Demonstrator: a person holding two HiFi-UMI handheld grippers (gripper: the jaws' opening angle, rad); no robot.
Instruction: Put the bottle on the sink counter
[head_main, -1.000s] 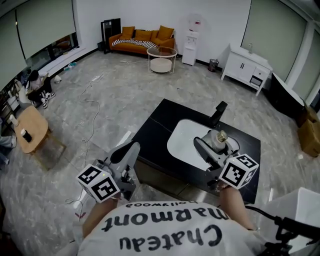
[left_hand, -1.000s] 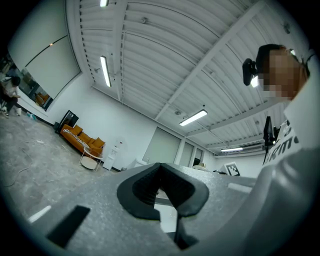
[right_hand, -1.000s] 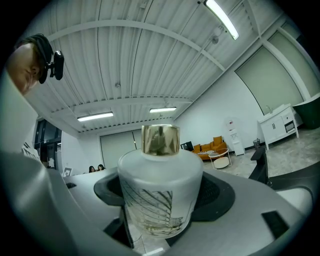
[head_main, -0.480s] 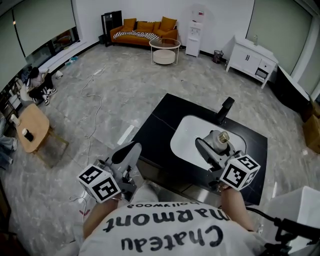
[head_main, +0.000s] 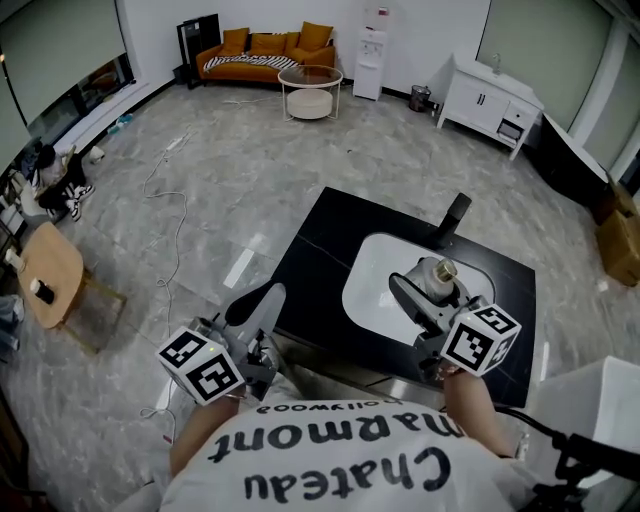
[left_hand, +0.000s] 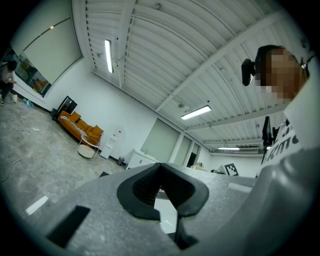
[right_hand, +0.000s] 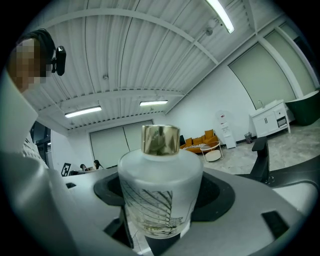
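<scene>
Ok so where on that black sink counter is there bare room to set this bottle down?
The widest bare stretch of the sink counter lies left of the white basin, between it and the counter's left edge. A narrower strip runs right of the basin. Behind it the faucet crowds the edge. The right gripper holds the bottle over the basin.

Grey floor (head_main: 200, 190), perhaps marble; orange sofa (head_main: 262, 52) along the far wall (head_main: 290, 15), round table (head_main: 310, 90), white cabinet (head_main: 490, 100).
</scene>
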